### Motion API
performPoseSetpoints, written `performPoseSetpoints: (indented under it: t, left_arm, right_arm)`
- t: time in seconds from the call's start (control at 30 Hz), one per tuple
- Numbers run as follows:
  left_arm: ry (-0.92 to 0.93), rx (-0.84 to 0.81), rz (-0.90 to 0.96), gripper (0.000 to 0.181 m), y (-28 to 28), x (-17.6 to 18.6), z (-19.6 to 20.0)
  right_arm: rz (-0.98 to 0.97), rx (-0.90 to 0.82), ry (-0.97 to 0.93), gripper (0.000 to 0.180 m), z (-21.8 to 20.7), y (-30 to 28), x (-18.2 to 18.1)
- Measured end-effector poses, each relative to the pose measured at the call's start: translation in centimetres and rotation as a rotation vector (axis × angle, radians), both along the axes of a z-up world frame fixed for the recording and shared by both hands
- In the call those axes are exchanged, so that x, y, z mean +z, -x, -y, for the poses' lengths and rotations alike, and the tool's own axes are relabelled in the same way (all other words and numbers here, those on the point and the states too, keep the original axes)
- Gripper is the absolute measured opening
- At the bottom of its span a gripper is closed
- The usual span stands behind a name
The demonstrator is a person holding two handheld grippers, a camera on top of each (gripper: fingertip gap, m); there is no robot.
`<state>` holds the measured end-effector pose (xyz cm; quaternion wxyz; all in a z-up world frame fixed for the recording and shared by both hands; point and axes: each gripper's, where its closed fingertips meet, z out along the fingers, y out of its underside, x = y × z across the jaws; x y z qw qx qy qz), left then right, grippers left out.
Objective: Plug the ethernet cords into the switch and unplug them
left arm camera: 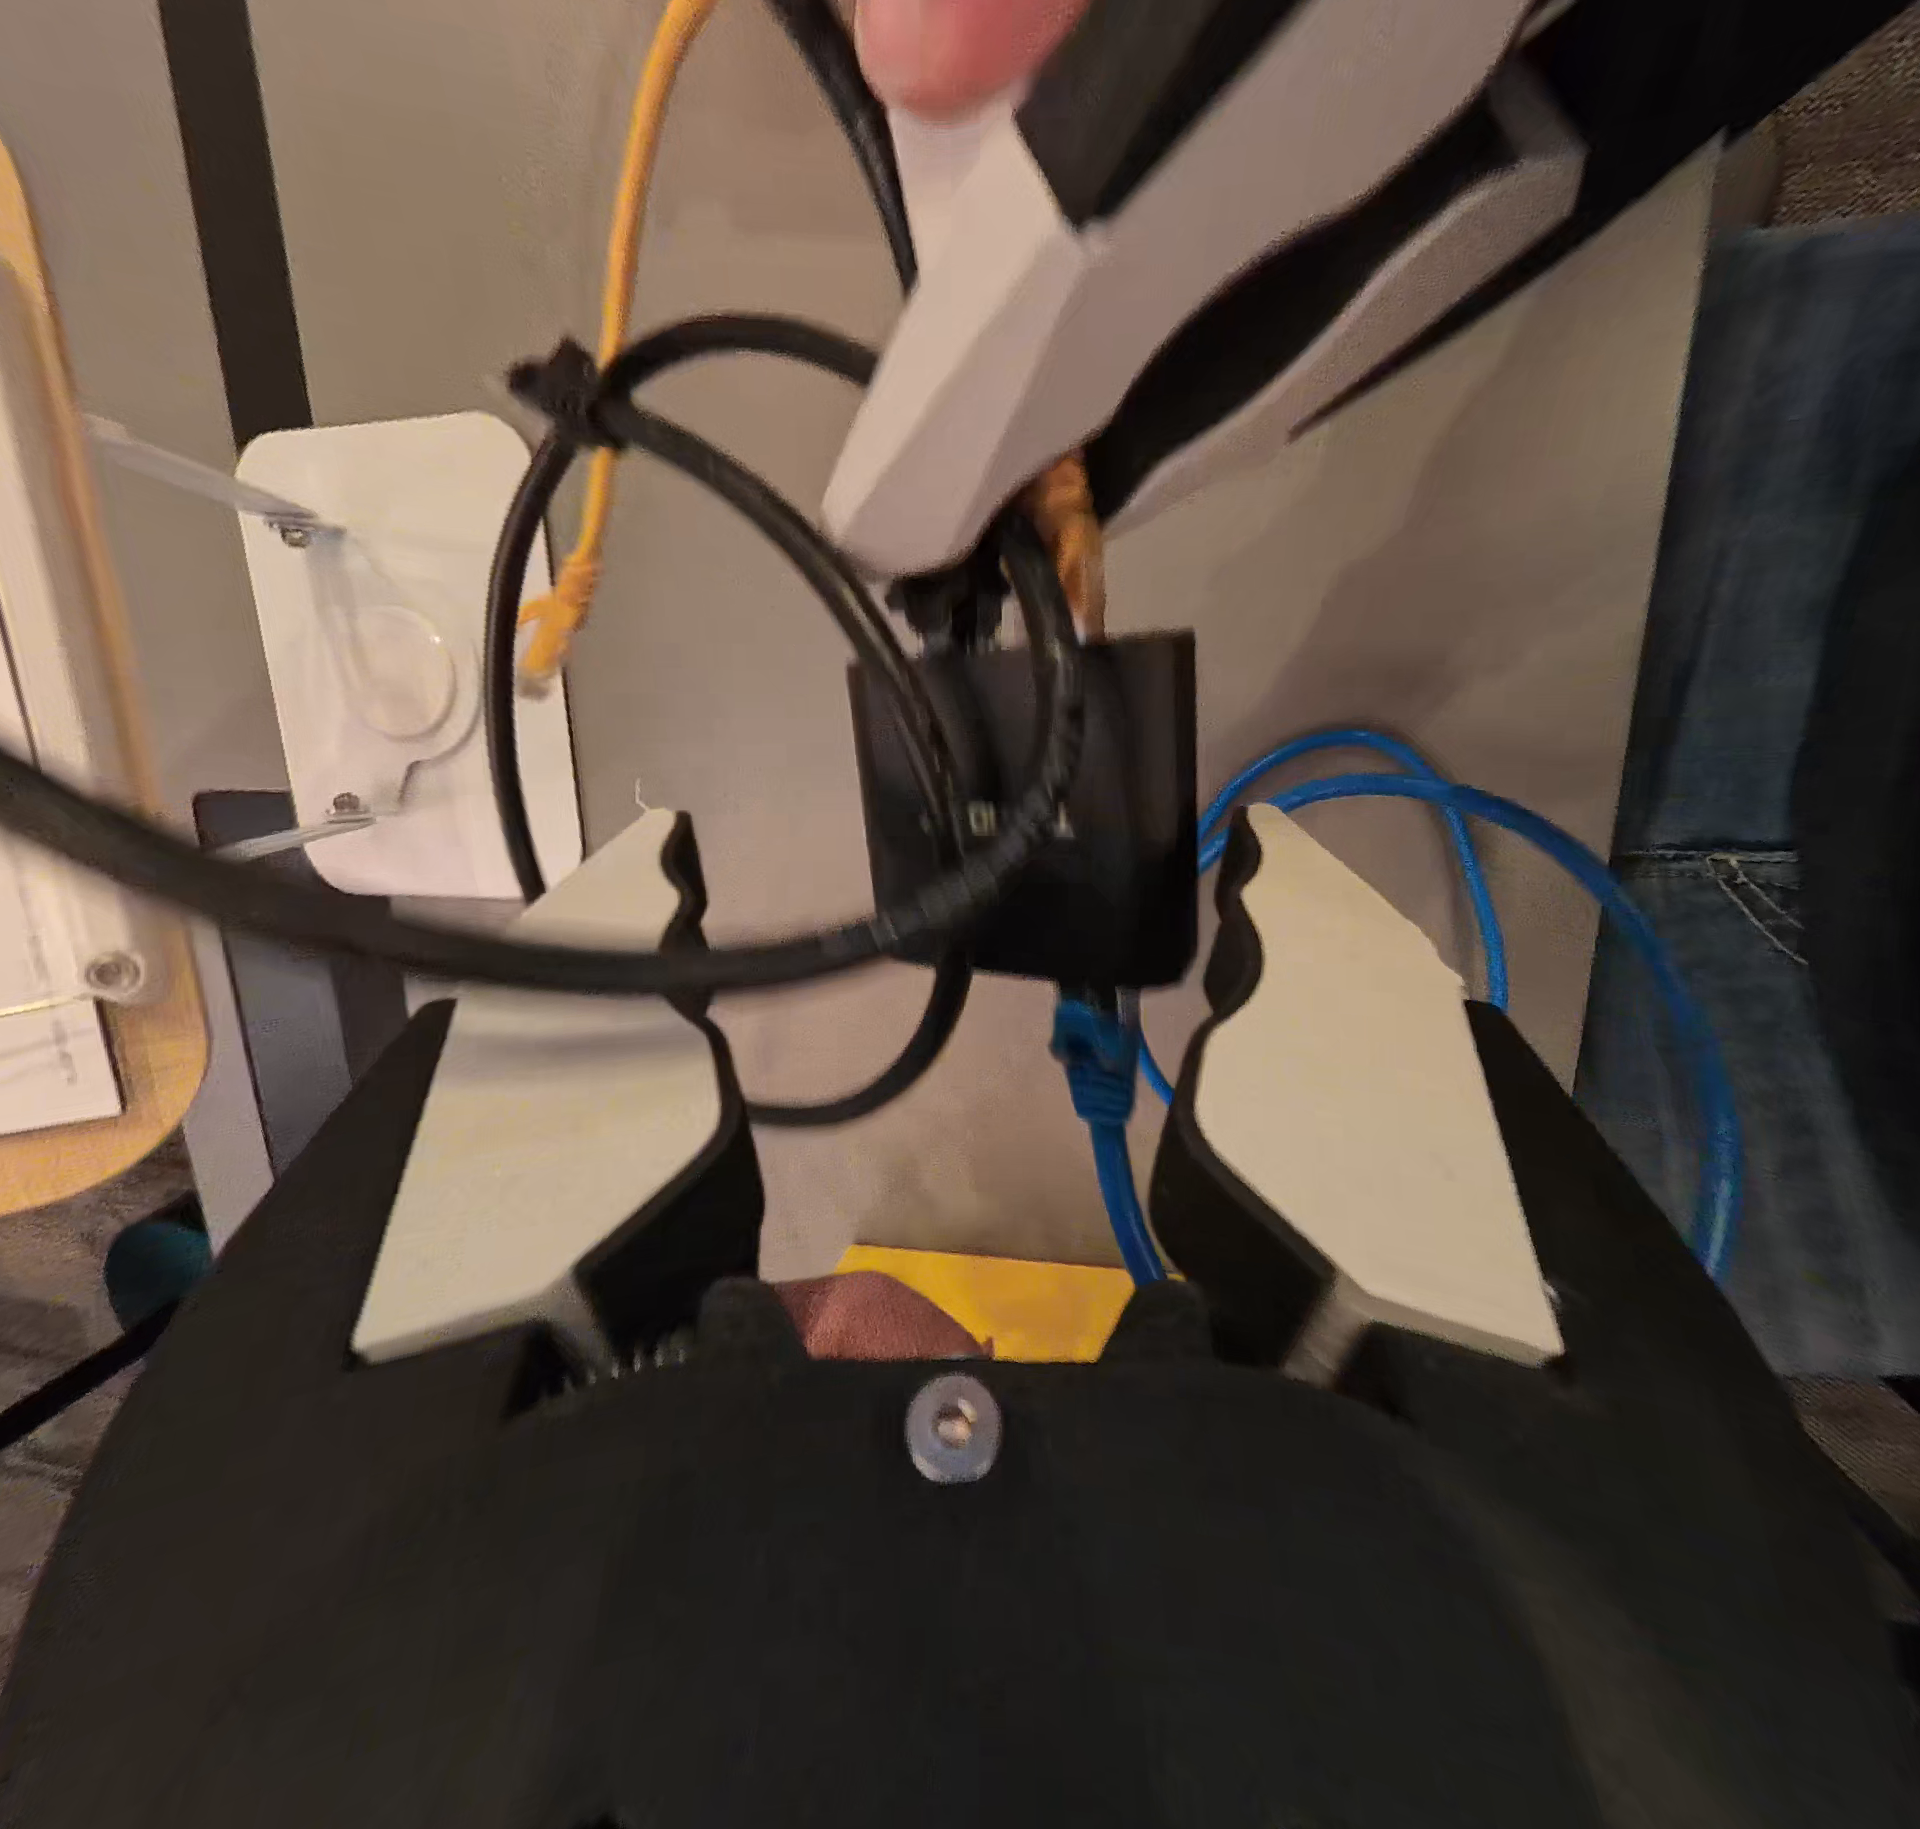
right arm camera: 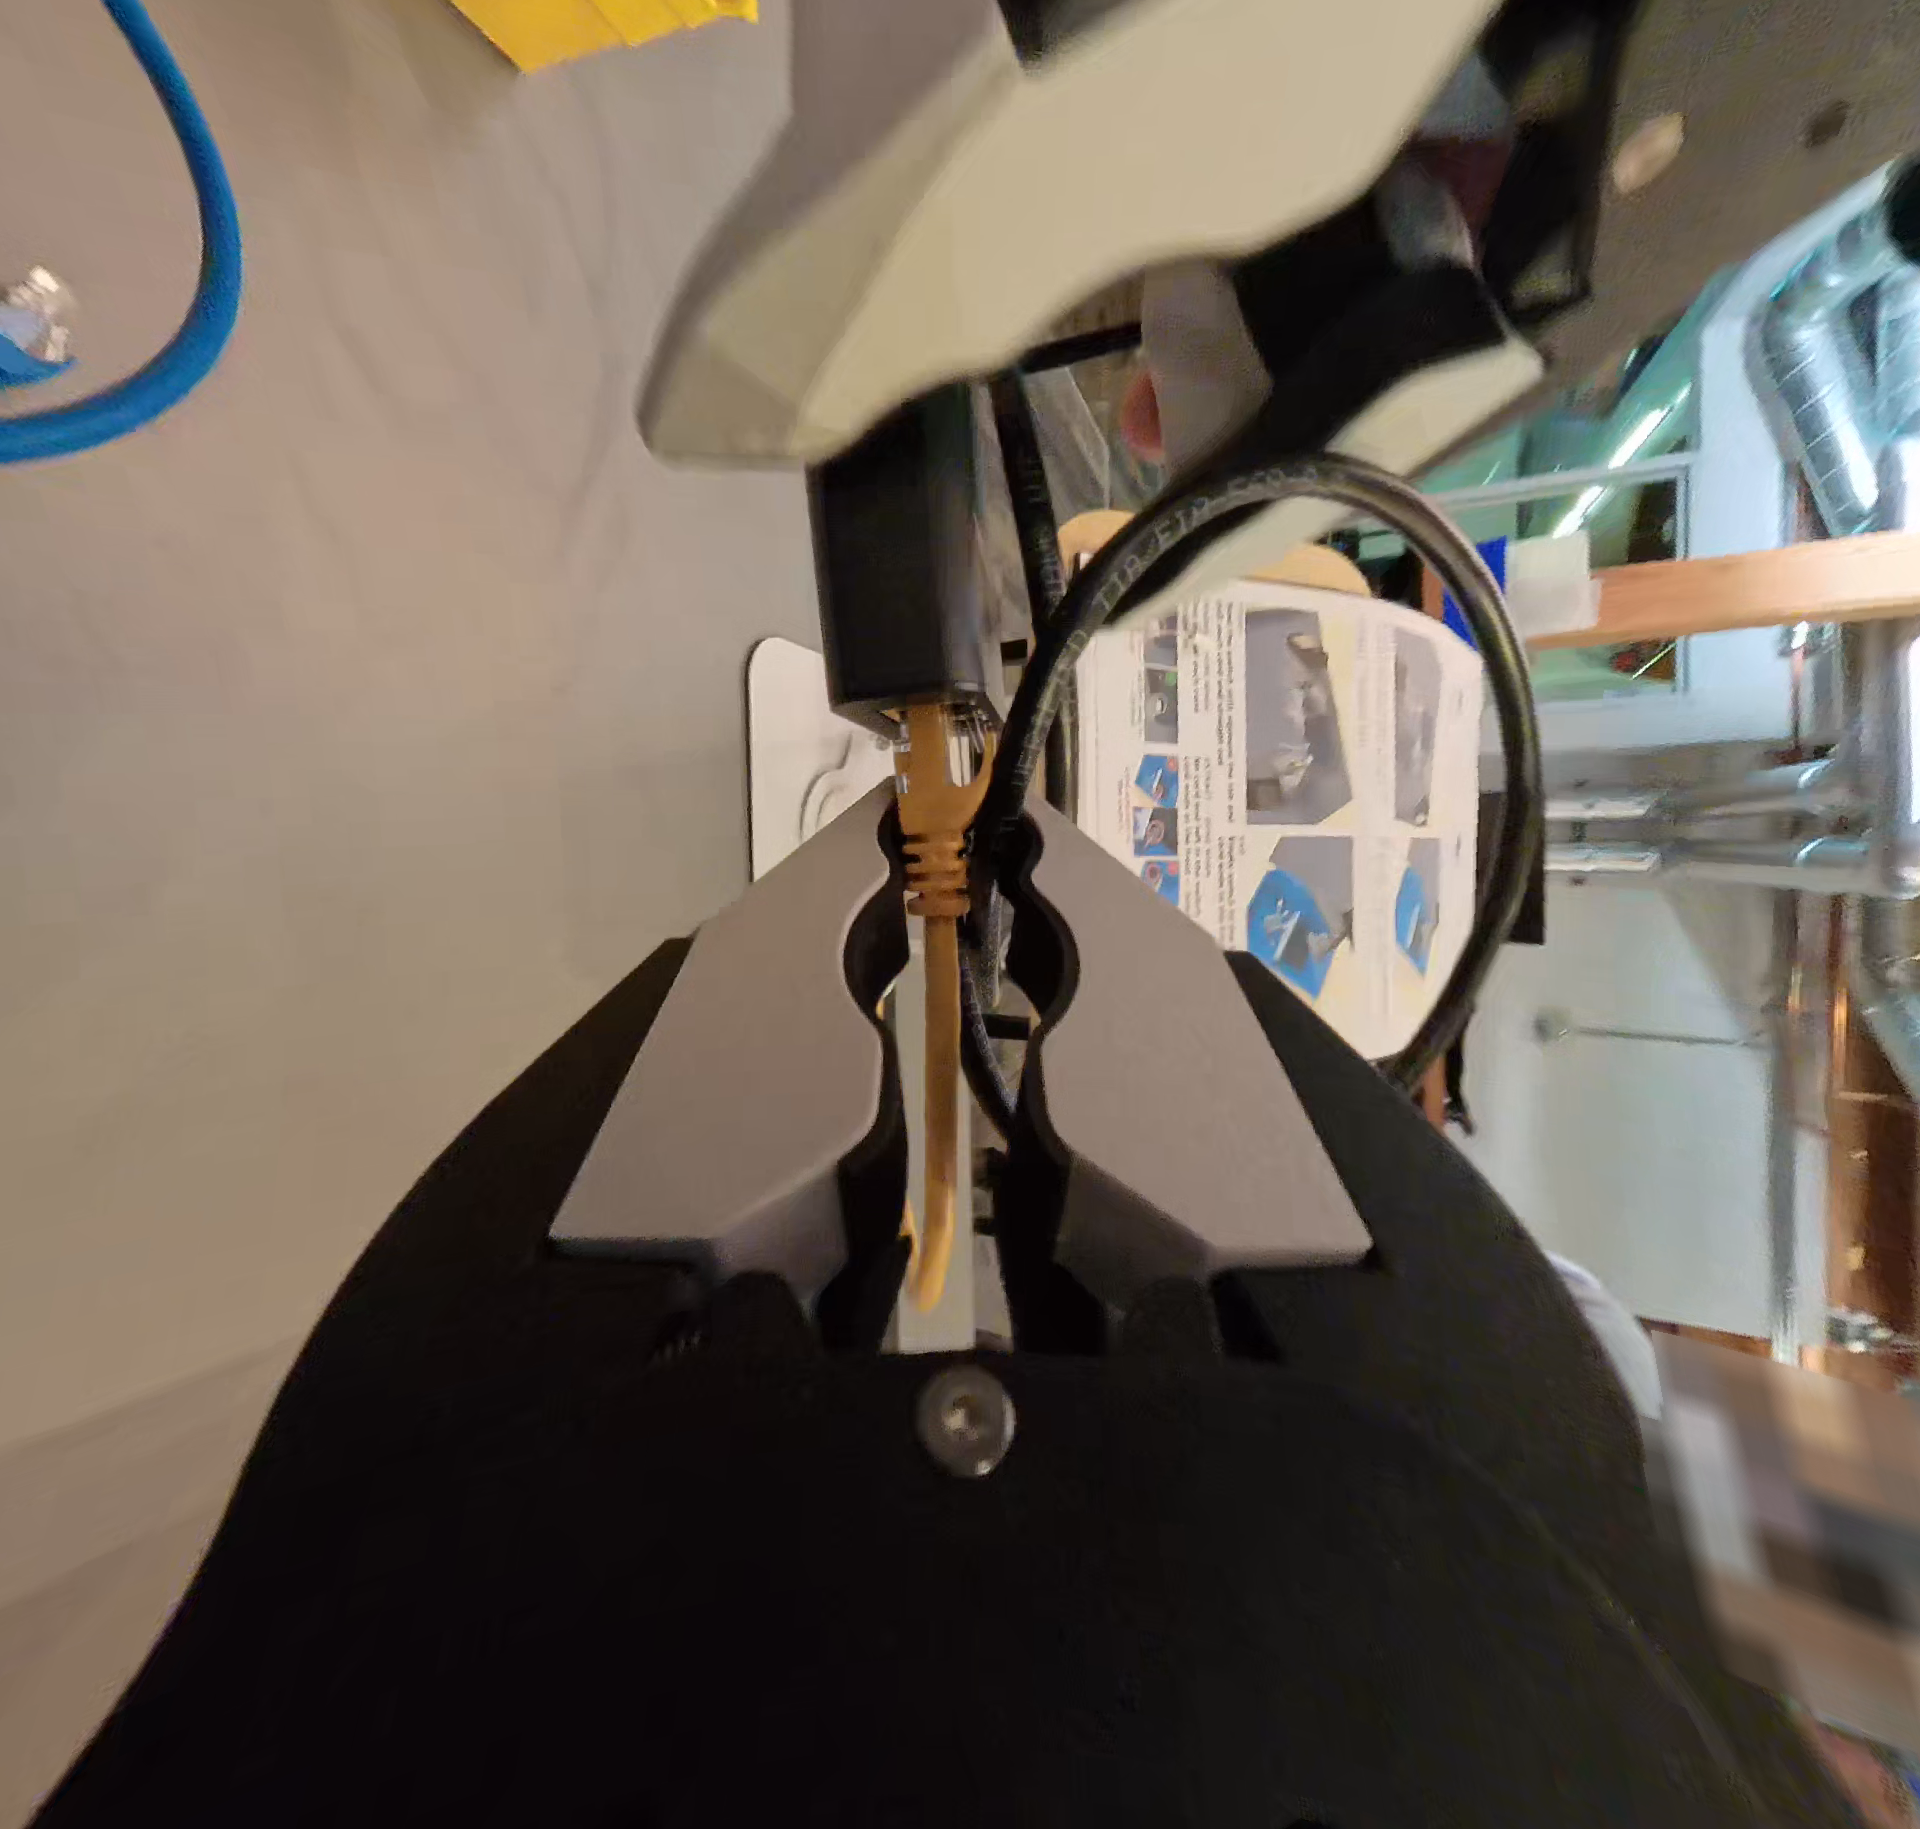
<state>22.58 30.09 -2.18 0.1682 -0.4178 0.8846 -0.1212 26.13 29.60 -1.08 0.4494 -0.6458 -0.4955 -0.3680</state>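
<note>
Switch [left arm camera: 1023, 803], a small black box, sat on the grey table [left arm camera: 727, 221] at centre of the left wrist view. Its 12 o'clock face held the orange cord [right arm camera: 940, 849] plug and a black cord [left arm camera: 727, 460]; its 6 o'clock face held the blue cord [left arm camera: 1101, 1083]. Right gripper [right arm camera: 961, 829] was clamped on the orange plug. Left gripper [left arm camera: 961, 834] stood wide apart, empty, fingers flanking the switch without touching

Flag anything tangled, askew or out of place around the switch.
A black cord is looped over the switch and drapes between the open left gripper's fingers. In the right wrist view, black cord also sits pinched beside the orange cord inside the right gripper.
</note>
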Motion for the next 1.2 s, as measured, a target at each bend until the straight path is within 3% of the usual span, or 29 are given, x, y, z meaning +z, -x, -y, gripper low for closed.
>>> performPoseSetpoints:
  t: [0.13, 0.23, 0.33, 0.43, 0.57, 0.73, 0.87, 1.03, 1.2]
  left_arm:
    - [-0.061, 0.059, 0.022, 0.095, 1.0, 0.1, -2.7]
    - [-0.198, 0.058, 0.181, 0.081, 0.9, 1.7, -3.3]
    - [-0.410, -0.048, 0.337, 0.065, 1.2, 3.2, -1.9]
    - [-0.437, -0.123, 0.407, 0.050, 1.4, 2.7, 1.2]
    - [-0.500, -0.137, 0.393, 0.047, 1.1, 0.7, 1.9]
    - [-0.380, -0.097, 0.341, 0.051, 0.5, -0.7, 1.5]
    - [-0.206, -0.048, 0.190, 0.074, 0.8, -2.3, 1.5]
    - [-0.067, -0.055, 0.139, 0.072, 0.5, -2.6, 1.9]
    - [-0.053, -0.037, 0.113, 0.060, 0.3, -2.7, 1.9]
  right_arm:
    - [-0.092, -0.027, 0.037, 0.010, 0.4, -1.3, -0.3]
    - [-0.136, -0.056, 0.050, 0.010, 0.6, -1.9, -0.6]
    - [-0.150, -0.078, 0.060, 0.010, 0.5, -2.3, -1.1]
    - [-0.128, -0.089, 0.054, 0.010, 0.4, -2.4, -1.3]
    - [-0.079, -0.077, 0.026, 0.010, 0.5, -1.6, -0.9]
    - [0.015, -0.054, -0.012, 0.010, 0.9, -0.2, -0.7]
    - [0.066, -0.013, -0.096, 0.009, 1.1, 1.4, 0.5]
    - [0.086, 0.016, -0.123, 0.010, 1.1, 1.7, 0.7]
    - [0.053, 0.040, -0.116, 0.012, 1.2, 1.2, 0.0]
